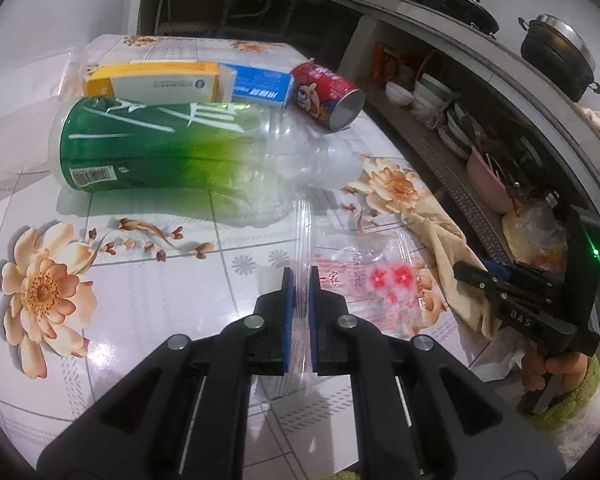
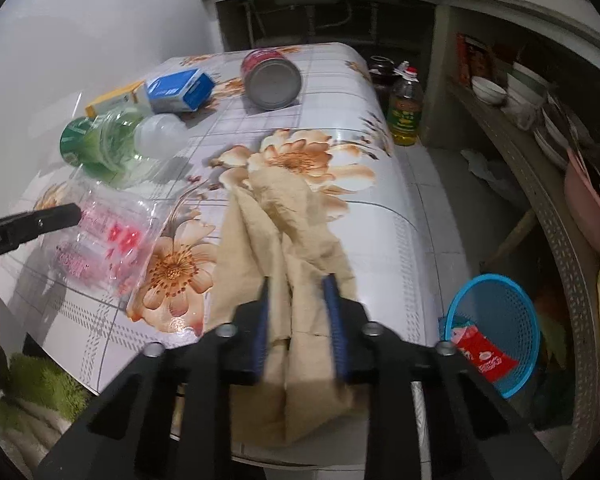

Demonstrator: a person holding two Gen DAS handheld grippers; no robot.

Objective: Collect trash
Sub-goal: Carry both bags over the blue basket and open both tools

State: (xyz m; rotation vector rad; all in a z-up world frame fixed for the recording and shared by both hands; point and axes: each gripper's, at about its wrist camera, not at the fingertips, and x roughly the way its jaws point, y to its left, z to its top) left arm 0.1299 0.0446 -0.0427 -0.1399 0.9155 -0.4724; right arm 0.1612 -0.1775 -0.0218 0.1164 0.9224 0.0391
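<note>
My left gripper (image 1: 300, 276) is shut on the edge of a clear plastic wrapper with red print (image 1: 364, 280), which lies on the flowered table; the wrapper also shows in the right wrist view (image 2: 100, 240). My right gripper (image 2: 298, 284) is shut on a crumpled beige paper napkin (image 2: 296, 232) near the table's right edge; the napkin also shows in the left wrist view (image 1: 448, 248). A green plastic bottle (image 1: 172, 148) lies on its side. Behind it lie a yellow box (image 1: 152, 80), a blue box (image 1: 260, 84) and a red can (image 1: 328, 96).
A blue mesh basket (image 2: 496, 316) stands on the floor to the right of the table (image 2: 380, 240), with a red packet inside. An oil bottle (image 2: 406, 108) stands on the floor beyond the table. Shelves with bowls and pots run along the right.
</note>
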